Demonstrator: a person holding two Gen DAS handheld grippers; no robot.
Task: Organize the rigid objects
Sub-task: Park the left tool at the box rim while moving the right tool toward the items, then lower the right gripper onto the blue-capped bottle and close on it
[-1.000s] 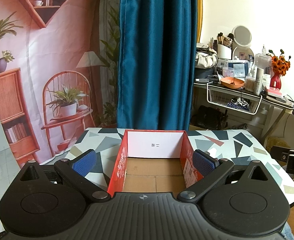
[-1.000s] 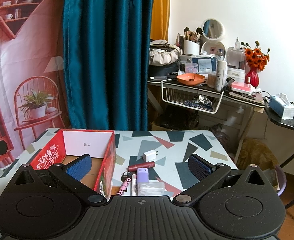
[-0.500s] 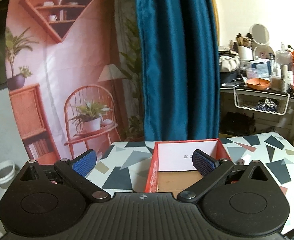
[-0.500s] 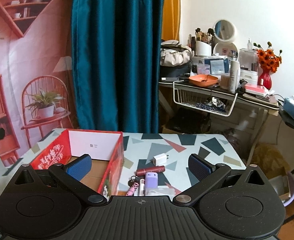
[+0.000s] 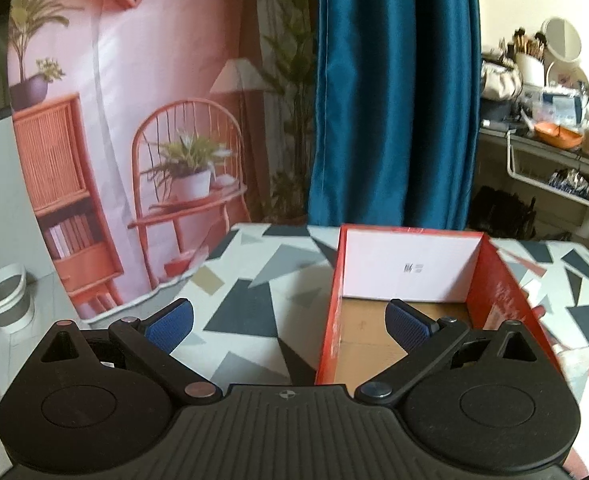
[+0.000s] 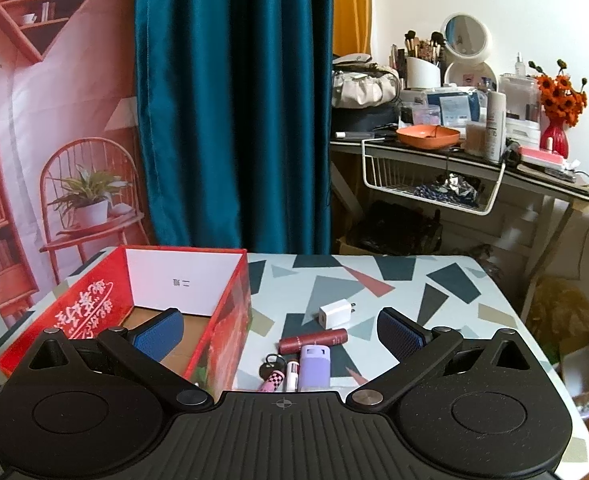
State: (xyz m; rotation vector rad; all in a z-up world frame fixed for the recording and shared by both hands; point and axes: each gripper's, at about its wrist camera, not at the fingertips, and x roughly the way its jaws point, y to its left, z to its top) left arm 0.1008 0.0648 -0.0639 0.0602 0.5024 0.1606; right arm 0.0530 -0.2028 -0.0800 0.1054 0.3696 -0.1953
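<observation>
Left claw [image 5: 288,322]: fingers wide apart, holding nothing, above the near left wall of the red box [image 5: 506,300]. Right claw [image 6: 280,328]: fingers wide apart, holding nothing. Box sits on the left of the counter [image 6: 414,280]. Right of the box: white charger [image 6: 336,314] farthest, maroon tube [image 6: 312,341], lilac case [image 6: 314,368], pink checkered keyring [image 6: 272,374] nearest.

Teal curtain [image 6: 234,100] beside printed backdrop [image 5: 134,120], cluttered desk [image 6: 474,160].
</observation>
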